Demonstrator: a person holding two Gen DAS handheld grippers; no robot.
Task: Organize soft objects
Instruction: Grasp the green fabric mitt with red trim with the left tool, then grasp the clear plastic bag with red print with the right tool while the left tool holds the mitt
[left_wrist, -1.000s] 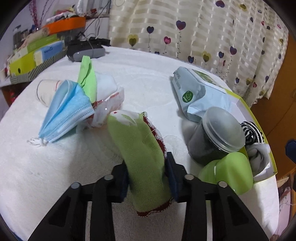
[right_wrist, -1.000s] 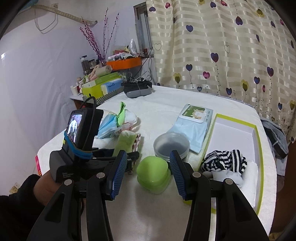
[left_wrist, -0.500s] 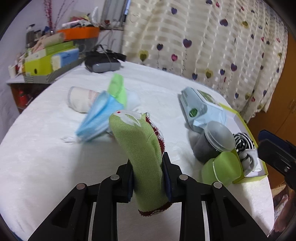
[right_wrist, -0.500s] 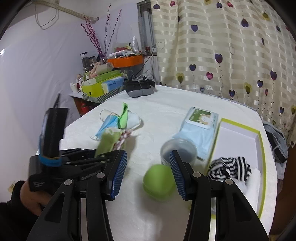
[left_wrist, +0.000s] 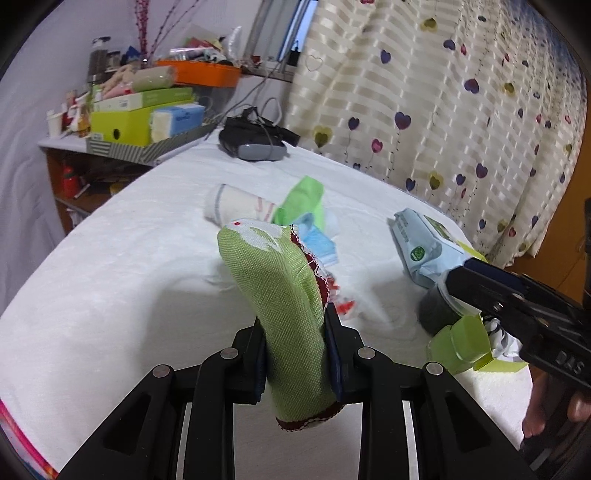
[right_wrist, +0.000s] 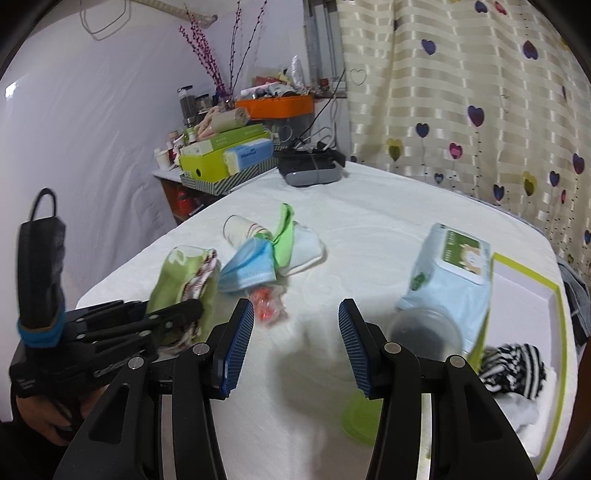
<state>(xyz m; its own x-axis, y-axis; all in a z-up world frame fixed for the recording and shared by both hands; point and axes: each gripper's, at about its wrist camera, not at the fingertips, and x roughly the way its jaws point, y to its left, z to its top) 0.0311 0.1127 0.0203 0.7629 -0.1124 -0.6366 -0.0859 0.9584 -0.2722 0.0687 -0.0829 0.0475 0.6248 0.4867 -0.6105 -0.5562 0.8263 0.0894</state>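
My left gripper (left_wrist: 295, 350) is shut on a green cloth pouch with red trim (left_wrist: 280, 295) and holds it above the white table; the pouch also shows in the right wrist view (right_wrist: 181, 280). My right gripper (right_wrist: 295, 347) is open and empty above the table. On the table lie a blue face mask (right_wrist: 251, 269), a green cloth (right_wrist: 284, 232), a white sock (right_wrist: 306, 247) and a rolled white sock (right_wrist: 240, 229). A white tray with a green rim (right_wrist: 524, 280) holds a striped sock (right_wrist: 517, 365).
A wet-wipes pack (right_wrist: 454, 269), a clear-lidded jar (right_wrist: 424, 332) and a green lid (right_wrist: 362, 417) sit beside the tray. A small red-and-clear wrapper (right_wrist: 269, 306) lies mid-table. A grey headset (right_wrist: 310, 170) and stacked boxes (right_wrist: 221, 155) are at the back.
My left gripper has lifted the green pouch up and away from the pile. My right gripper has risen and moved left, off the green lid, and stays open.
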